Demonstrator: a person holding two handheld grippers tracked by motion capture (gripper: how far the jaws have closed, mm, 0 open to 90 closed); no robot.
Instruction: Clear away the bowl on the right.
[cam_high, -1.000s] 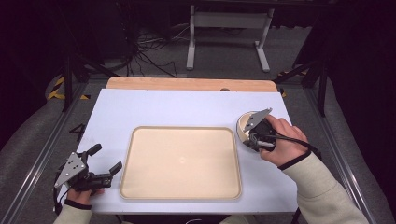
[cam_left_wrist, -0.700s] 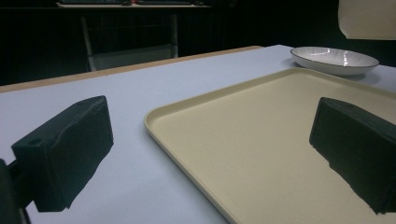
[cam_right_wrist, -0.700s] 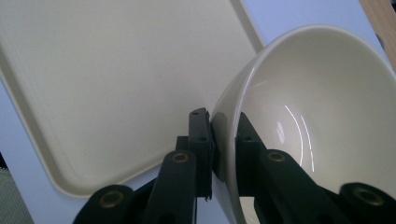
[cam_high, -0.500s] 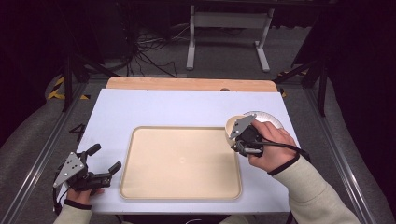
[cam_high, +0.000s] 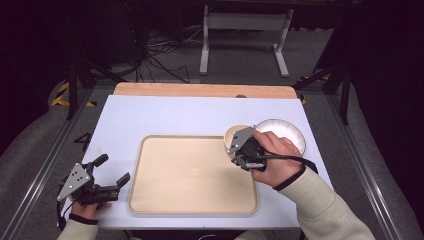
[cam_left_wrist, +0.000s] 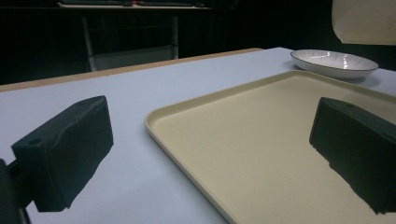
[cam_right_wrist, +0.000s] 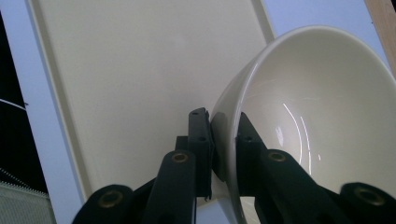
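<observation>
My right gripper (cam_high: 235, 146) is shut on the rim of a cream bowl (cam_high: 232, 136), holding it in the air over the right edge of the beige tray (cam_high: 165, 200). In the right gripper view the bowl (cam_right_wrist: 317, 121) tilts, its wall pinched between the two jaws of that gripper (cam_right_wrist: 223, 140), with the tray (cam_right_wrist: 121, 70) below. A white ribbed plate (cam_high: 287, 132) lies on the table just right of the tray, also seen as plate (cam_left_wrist: 334, 63). My left gripper (cam_high: 112, 170) rests open at the table's front left, beside the tray (cam_left_wrist: 261, 140).
The white tabletop (cam_high: 165, 115) has a wooden strip (cam_high: 200, 90) along its far edge. Metal rails run along both sides of the table. A stand's legs (cam_high: 240, 30) and cables lie on the floor beyond.
My right gripper has lifted the bowl off the plate and carried it left, to above the tray's right edge. The plate is now uncovered. The left gripper has stayed put.
</observation>
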